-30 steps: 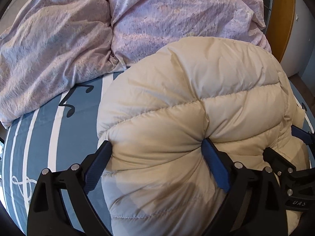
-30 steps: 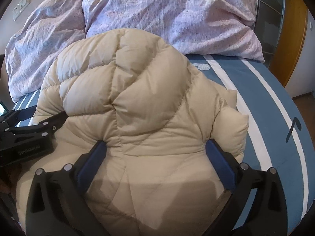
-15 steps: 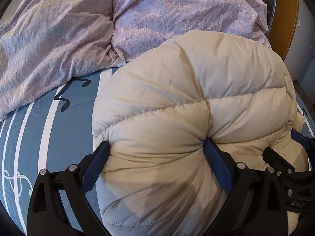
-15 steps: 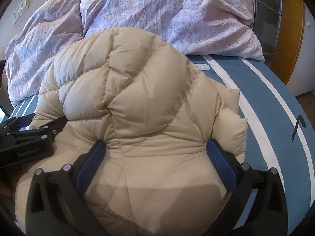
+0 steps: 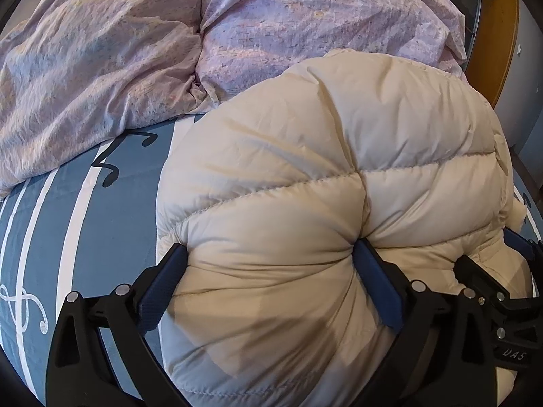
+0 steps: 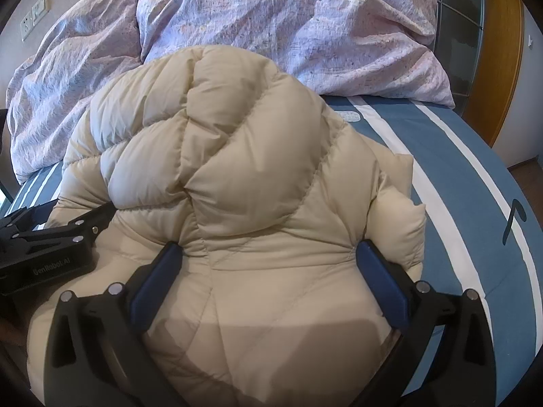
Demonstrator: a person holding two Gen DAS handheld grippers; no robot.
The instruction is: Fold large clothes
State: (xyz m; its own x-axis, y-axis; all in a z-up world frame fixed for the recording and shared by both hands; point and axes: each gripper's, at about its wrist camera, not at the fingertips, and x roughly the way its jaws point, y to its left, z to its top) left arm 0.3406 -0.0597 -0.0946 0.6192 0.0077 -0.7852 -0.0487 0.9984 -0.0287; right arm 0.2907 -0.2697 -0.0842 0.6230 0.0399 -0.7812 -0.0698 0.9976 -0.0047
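Observation:
A puffy beige down jacket (image 5: 332, 176) lies bunched on the blue striped bed sheet (image 5: 85, 210). My left gripper (image 5: 271, 257) is clamped on a thick fold of its left side, blue pads pressed into the padding. My right gripper (image 6: 268, 254) is clamped on a thick fold of the jacket (image 6: 237, 156) on its right side. The jacket bulges up between and beyond both pairs of fingers. Each gripper shows at the edge of the other's view: the right gripper (image 5: 502, 291), the left gripper (image 6: 51, 237).
A crumpled lilac duvet (image 5: 135, 51) is piled at the head of the bed, just behind the jacket; it also shows in the right wrist view (image 6: 288, 23). A wooden door frame (image 6: 499, 51) stands at the right. A wall socket (image 6: 34, 17) is at the upper left.
Both grippers have carried the jacket slightly forward toward the duvet. The bulge of padding has risen and fills more of both views. The grips are unchanged.

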